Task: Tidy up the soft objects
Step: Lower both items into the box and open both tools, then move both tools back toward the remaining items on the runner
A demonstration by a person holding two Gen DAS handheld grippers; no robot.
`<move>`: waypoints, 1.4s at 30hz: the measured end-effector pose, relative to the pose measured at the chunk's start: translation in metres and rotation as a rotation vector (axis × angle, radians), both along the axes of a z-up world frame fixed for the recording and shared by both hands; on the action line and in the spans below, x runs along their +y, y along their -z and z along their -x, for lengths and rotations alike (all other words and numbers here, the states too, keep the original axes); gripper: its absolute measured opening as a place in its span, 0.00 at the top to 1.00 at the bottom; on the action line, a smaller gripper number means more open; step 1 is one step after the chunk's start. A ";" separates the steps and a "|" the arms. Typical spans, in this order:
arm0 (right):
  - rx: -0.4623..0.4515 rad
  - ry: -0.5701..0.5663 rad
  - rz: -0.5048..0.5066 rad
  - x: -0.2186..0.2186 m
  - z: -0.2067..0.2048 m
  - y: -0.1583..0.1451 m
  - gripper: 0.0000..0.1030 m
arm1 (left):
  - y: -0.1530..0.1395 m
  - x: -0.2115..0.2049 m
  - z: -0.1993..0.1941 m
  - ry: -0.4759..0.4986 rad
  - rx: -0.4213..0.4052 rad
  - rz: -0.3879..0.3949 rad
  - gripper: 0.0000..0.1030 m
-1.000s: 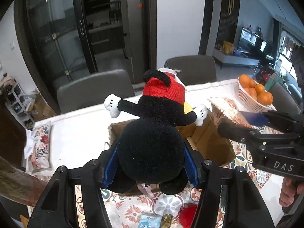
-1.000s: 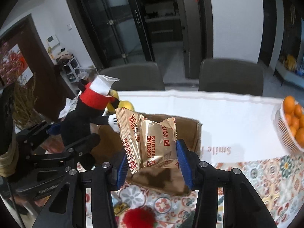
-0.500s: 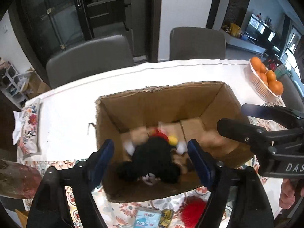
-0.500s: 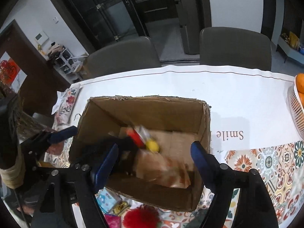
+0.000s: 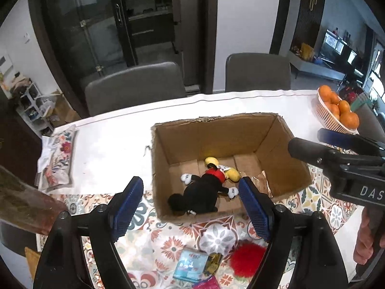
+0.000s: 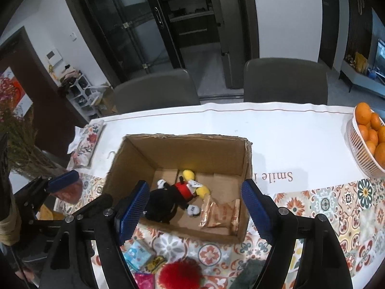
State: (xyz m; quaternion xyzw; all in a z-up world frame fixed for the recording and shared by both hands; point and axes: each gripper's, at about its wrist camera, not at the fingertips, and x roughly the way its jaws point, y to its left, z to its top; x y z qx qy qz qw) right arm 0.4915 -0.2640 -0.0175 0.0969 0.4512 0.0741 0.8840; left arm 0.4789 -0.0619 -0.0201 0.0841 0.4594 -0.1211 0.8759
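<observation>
plush toy (image 6: pixel 168 202) in box (image 6: pixel 187 149) | snack packet (image 6: pixel 220 213) right of it

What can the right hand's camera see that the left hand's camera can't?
Only the right wrist view shows the whole gold snack packet in the box, plus dried branches. Only the left wrist view shows the person's right hand and distant screens. Both show the cardboard box, the plush mouse, the red pompom and the oranges.

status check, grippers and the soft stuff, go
Left gripper open, empty. Right gripper open, empty. Plush toy and biscuit packet lying in cardboard box. Red pom-pom on the table, nothing blocking it.
</observation>
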 end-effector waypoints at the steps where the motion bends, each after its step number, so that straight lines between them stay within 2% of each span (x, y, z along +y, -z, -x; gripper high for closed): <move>1: -0.008 0.002 0.003 0.001 0.005 -0.003 0.22 | -0.003 0.002 0.005 -0.003 -0.008 -0.003 0.21; 12: -0.081 -0.029 0.050 0.028 0.055 -0.021 0.22 | -0.018 0.027 0.062 -0.010 -0.099 -0.026 0.20; 20: -0.094 -0.063 0.081 0.052 0.083 -0.018 0.22 | -0.008 0.051 0.098 -0.025 -0.100 -0.022 0.19; 29: -0.103 -0.091 0.096 0.070 0.111 -0.001 0.22 | 0.004 0.067 0.135 -0.040 -0.128 -0.030 0.19; 35: -0.087 -0.099 0.101 0.076 0.126 0.022 0.22 | 0.022 0.070 0.146 -0.012 -0.107 -0.046 0.19; 42: -0.029 -0.102 0.105 0.076 0.134 0.050 0.22 | 0.048 0.068 0.152 0.019 -0.056 -0.063 0.19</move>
